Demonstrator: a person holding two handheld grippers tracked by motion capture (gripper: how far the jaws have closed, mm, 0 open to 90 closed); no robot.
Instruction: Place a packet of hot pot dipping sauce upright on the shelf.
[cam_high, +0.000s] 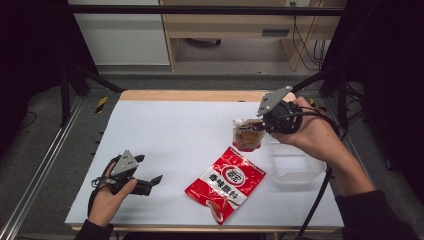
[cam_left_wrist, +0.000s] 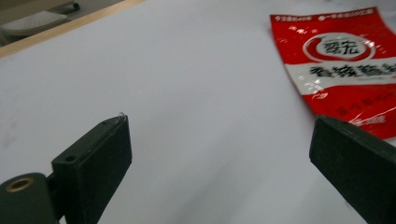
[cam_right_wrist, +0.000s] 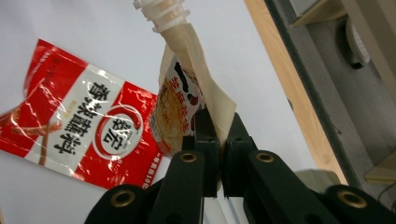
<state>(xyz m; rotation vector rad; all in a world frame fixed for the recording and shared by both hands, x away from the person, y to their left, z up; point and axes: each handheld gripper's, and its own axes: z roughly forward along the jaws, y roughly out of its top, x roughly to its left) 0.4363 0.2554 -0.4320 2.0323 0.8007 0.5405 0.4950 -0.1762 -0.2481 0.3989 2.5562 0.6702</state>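
Note:
A red and white snack bag (cam_high: 226, 182) lies flat on the white table (cam_high: 170, 130), near its front middle; the same red bag (cam_left_wrist: 345, 60) sits ahead of my left jaws and also as the red bag (cam_right_wrist: 79, 135) under my right ones. My right gripper (cam_high: 261, 127) is shut on the edge of a beige spouted pouch (cam_high: 247, 135), held above the table; the pouch (cam_right_wrist: 187, 102) has a white screw spout at its top. My left gripper (cam_high: 150, 172) stays low at the front left, open, nothing between its jaws (cam_left_wrist: 219, 154).
A clear plastic tub (cam_high: 295, 165) stands at the right of the table, under my right wrist. The table's wooden far edge (cam_high: 195, 95) borders grey floor and a desk beyond. Dark frame posts stand at both sides.

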